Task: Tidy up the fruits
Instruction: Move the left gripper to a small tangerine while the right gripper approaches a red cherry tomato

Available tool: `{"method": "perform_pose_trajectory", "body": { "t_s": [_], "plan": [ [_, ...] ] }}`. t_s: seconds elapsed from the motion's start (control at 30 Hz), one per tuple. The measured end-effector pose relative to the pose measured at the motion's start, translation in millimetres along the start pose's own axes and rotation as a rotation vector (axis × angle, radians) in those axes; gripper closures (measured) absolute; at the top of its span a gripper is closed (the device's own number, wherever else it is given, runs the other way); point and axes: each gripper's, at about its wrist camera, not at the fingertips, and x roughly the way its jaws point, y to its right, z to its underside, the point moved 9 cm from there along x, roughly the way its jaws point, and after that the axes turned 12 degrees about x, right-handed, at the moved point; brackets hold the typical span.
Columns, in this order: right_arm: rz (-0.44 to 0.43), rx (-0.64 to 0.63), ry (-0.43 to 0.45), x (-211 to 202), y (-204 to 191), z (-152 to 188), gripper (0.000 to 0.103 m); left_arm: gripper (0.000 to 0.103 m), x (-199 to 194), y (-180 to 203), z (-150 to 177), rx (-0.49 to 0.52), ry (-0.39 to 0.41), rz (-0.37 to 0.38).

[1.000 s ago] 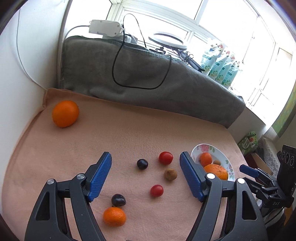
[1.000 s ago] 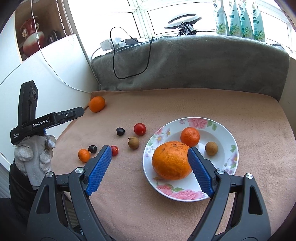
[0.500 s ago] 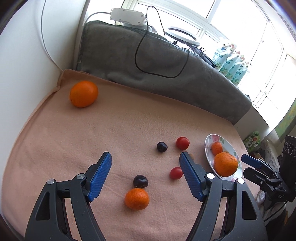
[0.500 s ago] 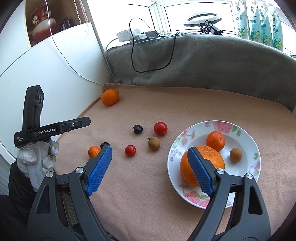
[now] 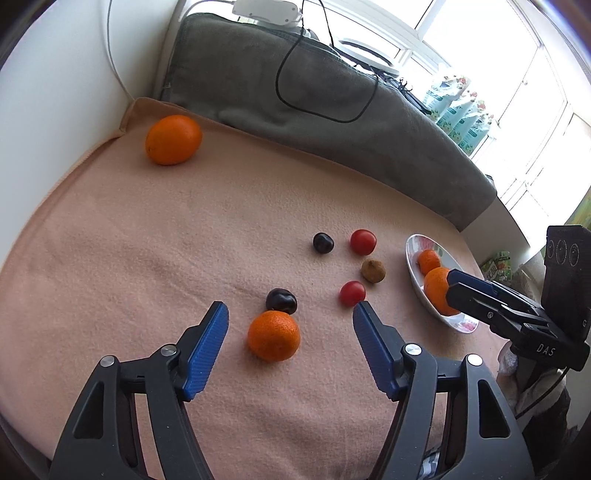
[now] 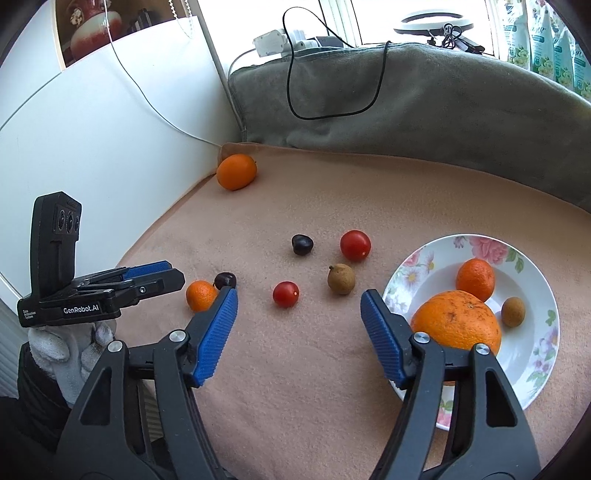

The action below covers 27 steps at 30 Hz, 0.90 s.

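Observation:
My left gripper (image 5: pixel 291 317) is open, its jaws on either side of a small mandarin (image 5: pixel 273 335) that lies on the pink blanket (image 5: pixel 147 236), apart from both pads. A dark cherry (image 5: pixel 281 300) touches the mandarin's far side. My right gripper (image 6: pixel 298 306) is open and empty, low over the blanket left of the floral plate (image 6: pixel 532 354). The plate holds a big orange (image 6: pixel 456 321), a mandarin (image 6: pixel 475 279) and a brown longan (image 6: pixel 513 312). Loose on the blanket lie two cherry tomatoes (image 6: pixel 355 245) (image 6: pixel 286 294), a longan (image 6: pixel 341 279), a second dark cherry (image 6: pixel 302 244) and an orange (image 6: pixel 236 171) far left.
A grey folded blanket (image 6: pixel 406 99) with a black cable (image 6: pixel 295 92) lines the back. A white wall panel (image 6: pixel 92 147) bounds the left side. A power strip (image 6: pixel 273 40) and ring light (image 6: pixel 432 22) sit on the windowsill behind.
My left gripper has moved forward and down until the small mandarin lies between its open jaws. My right gripper has shifted left, away from the plate, towards the loose fruit.

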Motion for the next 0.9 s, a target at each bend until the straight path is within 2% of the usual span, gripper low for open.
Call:
{"method": "perform_pose_trajectory", "body": {
  "t_s": [0.17, 0.23, 0.3, 0.77, 0.9],
  "plan": [
    [0.001, -0.026, -0.038, 19, -11, 6, 0.039, 0.038, 8, 3, 12, -0.009, -0.020, 0.012],
    [0.003, -0.035, -0.055, 26, -15, 8, 0.047, 0.039, 12, 2, 15, -0.011, -0.027, 0.011],
    [0.006, -0.041, -0.074, 35, -17, 11, 0.051, 0.040, 15, 1, 18, -0.016, -0.034, 0.019],
    [0.065, -0.047, -0.136, 76, -16, 15, 0.060, 0.050, 28, -8, 22, -0.007, -0.047, -0.005],
    [0.084, -0.051, -0.143, 85, -13, 14, 0.064, 0.057, 30, -8, 23, 0.002, -0.051, -0.007]
  ]
}}
